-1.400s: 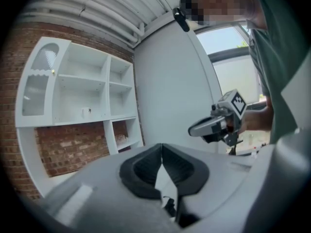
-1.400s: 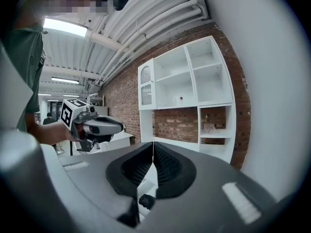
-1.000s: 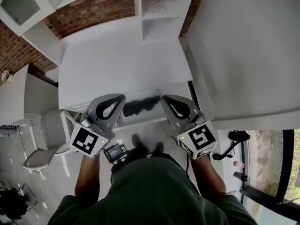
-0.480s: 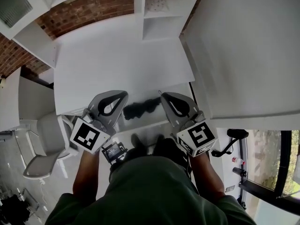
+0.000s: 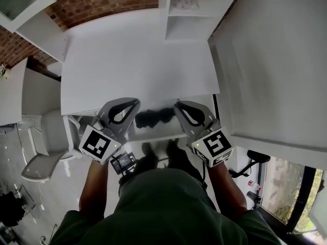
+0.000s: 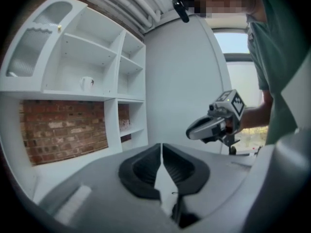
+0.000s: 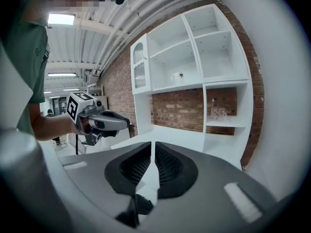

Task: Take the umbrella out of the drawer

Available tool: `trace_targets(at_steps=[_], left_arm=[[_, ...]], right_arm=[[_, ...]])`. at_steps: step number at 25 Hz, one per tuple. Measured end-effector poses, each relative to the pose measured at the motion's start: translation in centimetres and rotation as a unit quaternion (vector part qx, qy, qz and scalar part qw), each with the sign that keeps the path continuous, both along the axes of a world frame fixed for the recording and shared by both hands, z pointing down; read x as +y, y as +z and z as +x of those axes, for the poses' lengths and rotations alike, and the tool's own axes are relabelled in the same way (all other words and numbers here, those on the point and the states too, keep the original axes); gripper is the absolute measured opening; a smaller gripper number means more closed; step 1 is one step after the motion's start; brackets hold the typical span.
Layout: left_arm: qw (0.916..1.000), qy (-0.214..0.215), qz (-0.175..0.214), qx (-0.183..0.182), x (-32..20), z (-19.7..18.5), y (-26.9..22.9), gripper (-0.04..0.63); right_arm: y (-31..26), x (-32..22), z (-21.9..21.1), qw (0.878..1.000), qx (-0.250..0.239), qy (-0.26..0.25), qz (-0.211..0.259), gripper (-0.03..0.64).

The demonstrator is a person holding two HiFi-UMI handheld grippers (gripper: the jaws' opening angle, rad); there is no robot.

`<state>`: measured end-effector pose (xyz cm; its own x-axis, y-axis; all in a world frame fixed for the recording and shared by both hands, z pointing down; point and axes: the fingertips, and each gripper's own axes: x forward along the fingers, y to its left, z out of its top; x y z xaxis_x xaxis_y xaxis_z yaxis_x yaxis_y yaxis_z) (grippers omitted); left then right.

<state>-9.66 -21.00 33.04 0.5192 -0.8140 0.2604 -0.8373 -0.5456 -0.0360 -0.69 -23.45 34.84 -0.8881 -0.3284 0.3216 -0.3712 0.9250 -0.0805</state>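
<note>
The black folded umbrella [image 5: 153,117] lies across the open drawer [image 5: 156,131] at the near edge of the desk [image 5: 138,60]. The left gripper [image 5: 126,106] and right gripper [image 5: 185,107] flank its ends, jaws closed on nothing, probably lining up a grasp.

The person wears a dark green, short-sleeved shirt [image 5: 163,208]. The left gripper [image 5: 124,107] and right gripper [image 5: 188,110] have smooth grey shells, with black ribbed pads lining the jaws. A white left cube [image 5: 97,144] with black square markers sits at seven o'clock of its shell, and the right cube [image 5: 214,146] at five o'clock.
</note>
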Motion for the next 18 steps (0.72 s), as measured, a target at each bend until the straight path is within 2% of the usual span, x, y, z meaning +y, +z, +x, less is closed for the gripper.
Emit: trace_targets(at_steps=[10, 18], left_arm=[[0.9979, -0.021, -0.059, -0.017, -1.0, -0.3, 7.4, 0.028], [0.9925, -0.01, -0.112, -0.048, -1.5, -0.9, 14.6, 0.062]], right_arm=[[6.7, -2.0, -1.3, 0.997, 0.029, -0.066, -0.028, 0.05], [13.2, -2.0, -2.2, 0.988, 0.065, -0.134, -0.047, 0.087]])
